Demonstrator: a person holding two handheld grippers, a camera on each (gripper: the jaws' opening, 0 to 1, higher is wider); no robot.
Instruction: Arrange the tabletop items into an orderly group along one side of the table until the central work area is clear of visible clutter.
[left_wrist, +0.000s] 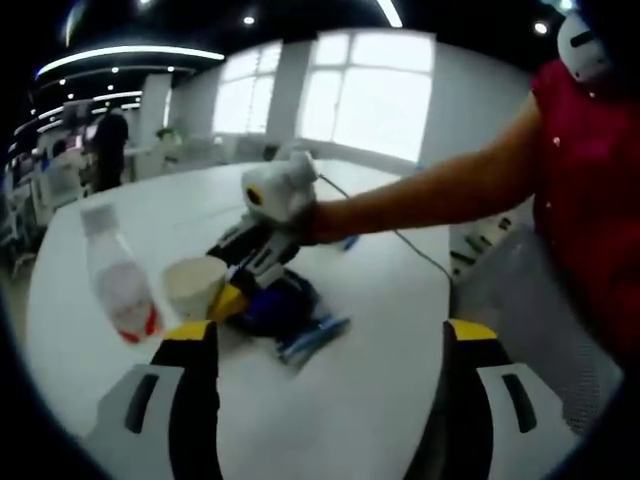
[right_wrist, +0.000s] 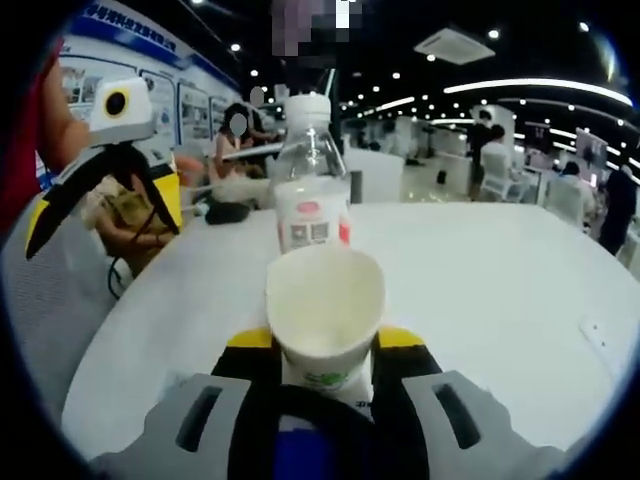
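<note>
My right gripper (right_wrist: 325, 345) squeezes a matt cream paper cup (right_wrist: 325, 300). Behind it stands a clear glossy plastic bottle (right_wrist: 310, 190) on the smooth white table (right_wrist: 480, 270).

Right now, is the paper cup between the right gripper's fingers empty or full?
Empty. In the right gripper view the paper cup tilts its mouth toward the camera, showing a bare white inside. The right gripper holds it, squeezed oval.

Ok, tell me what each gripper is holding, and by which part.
The right gripper pinches the paper cup by its lower body, squeezing it oval. The left gripper is open, holding nothing.
</note>
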